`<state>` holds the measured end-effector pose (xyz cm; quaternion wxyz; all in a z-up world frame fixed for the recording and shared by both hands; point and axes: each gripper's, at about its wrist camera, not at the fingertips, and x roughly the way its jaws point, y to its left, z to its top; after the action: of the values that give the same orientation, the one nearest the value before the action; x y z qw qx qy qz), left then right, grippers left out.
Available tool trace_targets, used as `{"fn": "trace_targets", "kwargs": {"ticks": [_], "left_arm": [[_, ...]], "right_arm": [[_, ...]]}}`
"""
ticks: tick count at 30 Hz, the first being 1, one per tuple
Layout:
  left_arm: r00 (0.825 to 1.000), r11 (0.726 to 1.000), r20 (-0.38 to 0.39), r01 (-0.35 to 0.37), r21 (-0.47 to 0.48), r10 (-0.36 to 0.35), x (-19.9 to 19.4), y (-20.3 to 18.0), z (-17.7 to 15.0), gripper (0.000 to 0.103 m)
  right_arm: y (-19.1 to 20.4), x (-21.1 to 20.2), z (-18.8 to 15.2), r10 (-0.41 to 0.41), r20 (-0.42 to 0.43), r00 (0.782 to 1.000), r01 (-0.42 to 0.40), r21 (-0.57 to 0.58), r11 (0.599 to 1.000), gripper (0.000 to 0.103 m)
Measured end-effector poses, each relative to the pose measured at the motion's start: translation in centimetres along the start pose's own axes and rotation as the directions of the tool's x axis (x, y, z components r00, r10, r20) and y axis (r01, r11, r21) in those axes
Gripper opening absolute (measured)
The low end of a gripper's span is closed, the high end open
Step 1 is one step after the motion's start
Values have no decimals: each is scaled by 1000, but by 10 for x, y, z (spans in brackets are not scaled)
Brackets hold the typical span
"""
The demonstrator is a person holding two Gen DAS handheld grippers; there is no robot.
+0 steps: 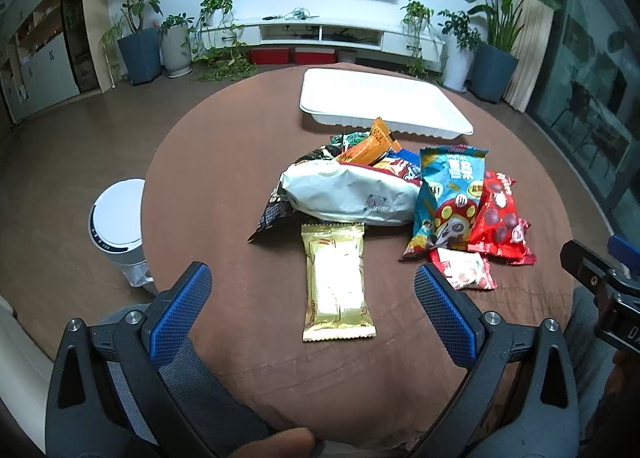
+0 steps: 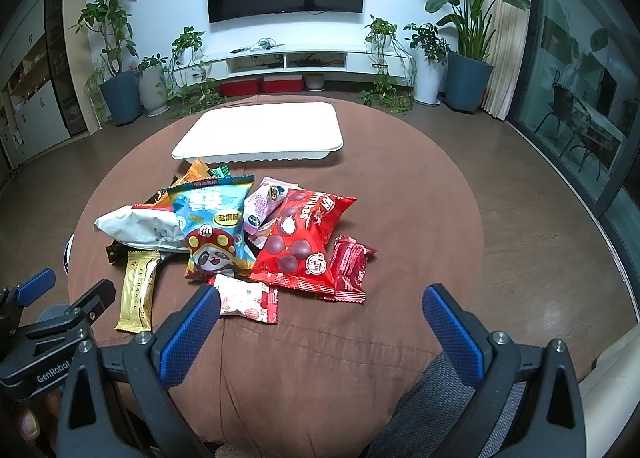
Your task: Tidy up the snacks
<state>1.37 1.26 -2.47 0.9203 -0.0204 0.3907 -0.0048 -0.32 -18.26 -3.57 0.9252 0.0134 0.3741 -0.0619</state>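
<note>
Low in both wrist views, the left gripper (image 1: 313,310) and right gripper (image 2: 321,320) are hovering with blue textured pads spread wide, gripping nothing. Between the left gripper's fingers a gold foil wafer pack (image 1: 337,284) is lying flat on the round, brown-clothed table (image 2: 400,226). Crinkled snack bags (image 2: 256,234) are lying heaped at frame centre, just below a shallow white tray (image 2: 260,132). Bare cloth is stretching along the table's right edge.
</note>
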Motion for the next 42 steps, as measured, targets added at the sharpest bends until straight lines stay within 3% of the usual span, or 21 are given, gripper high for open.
{"fn": "trace_targets", "kwargs": {"ticks": [4, 6, 8, 10, 13, 17, 23, 31, 34, 36, 39, 42], "left_arm": [[993, 992, 11, 115, 58, -116, 2, 1, 2, 102], [995, 992, 12, 95, 77, -96, -1, 2, 0, 103], [994, 991, -75, 91, 98, -84, 8, 2, -2, 103], [993, 996, -87, 80, 47, -75, 12, 12, -3, 103], [993, 998, -117, 34, 48, -28, 23, 16, 2, 103], [985, 996, -173, 7, 90, 9, 43, 7, 7, 102], [962, 987, -270, -1, 164, 45, 79, -13, 6, 102], [954, 991, -299, 42, 128, -2, 102, -9, 13, 81], [957, 987, -287, 81, 138, -38, 104, -10, 14, 61], [958, 985, -281, 93, 148, -49, 104, -10, 19, 35], [956, 985, -283, 112, 131, -71, 107, -5, 24, 30], [955, 985, -283, 127, 119, -89, 110, 2, 29, 29]], "right_arm": [[-7, 0, 0, 30, 33, 999, -31, 22, 999, 103], [-13, -1, 0, 54, 57, 997, -57, 52, 997, 103], [-19, 2, -3, 81, 61, 995, -86, 90, 992, 103], [-26, 5, -1, 104, 56, 993, -109, 115, 987, 103], [-28, 11, -2, 110, 41, 993, -113, 106, 988, 98], [-29, 19, -4, 143, 24, 989, -145, 87, 986, 88], [-31, 28, -3, 166, 5, 986, -166, 68, 984, 84], [-31, 40, -3, 224, -50, 973, -221, 63, 973, 79], [-24, 43, -4, 278, -81, 957, -275, 45, 960, 79], [-21, 44, -4, 321, -99, 942, -319, 36, 947, 77], [-22, 47, -1, 355, -115, 928, -352, 50, 935, 76], [-28, 50, 7, 350, -110, 930, -343, 77, 936, 76]]}}
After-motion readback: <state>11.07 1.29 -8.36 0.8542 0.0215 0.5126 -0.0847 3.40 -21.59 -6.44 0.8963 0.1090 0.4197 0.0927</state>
